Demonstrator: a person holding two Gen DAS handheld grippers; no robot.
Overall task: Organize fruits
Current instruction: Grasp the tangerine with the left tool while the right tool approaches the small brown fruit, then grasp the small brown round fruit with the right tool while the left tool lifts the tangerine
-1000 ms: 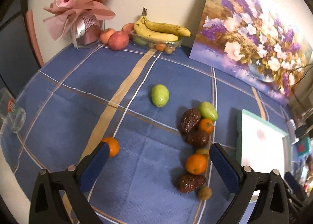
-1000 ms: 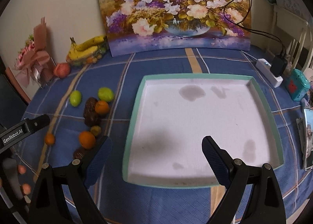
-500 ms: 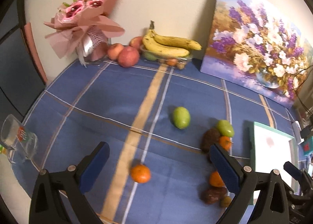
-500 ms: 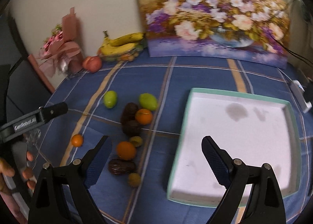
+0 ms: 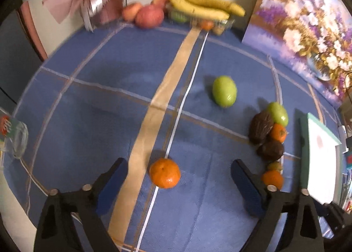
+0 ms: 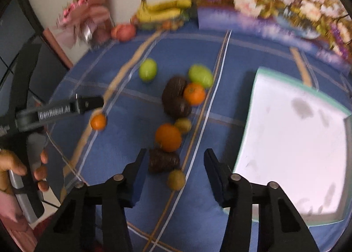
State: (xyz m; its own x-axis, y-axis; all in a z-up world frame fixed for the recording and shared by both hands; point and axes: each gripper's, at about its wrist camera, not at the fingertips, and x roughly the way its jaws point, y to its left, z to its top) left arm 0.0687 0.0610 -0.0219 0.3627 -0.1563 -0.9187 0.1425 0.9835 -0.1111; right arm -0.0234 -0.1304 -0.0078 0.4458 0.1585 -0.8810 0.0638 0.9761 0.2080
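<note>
On the blue desk cloth (image 5: 92,106), a small orange (image 5: 164,173) sits between the wide-open left gripper (image 5: 178,176), and the right gripper (image 6: 175,163), also open, hangs over a brown fruit (image 6: 163,160) beside the white tray (image 6: 292,141).

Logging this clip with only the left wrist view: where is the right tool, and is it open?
Observer: The right tool is open and grips nothing. Its view frames a dark brown fruit between its fingers, at the near end of the fruit cluster.
Operator: Anything else between them?
Observer: A small olive-brown fruit lies beside the dark one, nearer the camera.
Operator: Any fruit in the tray?
Observer: None in the part of the white tray that shows, only grey stains.
</note>
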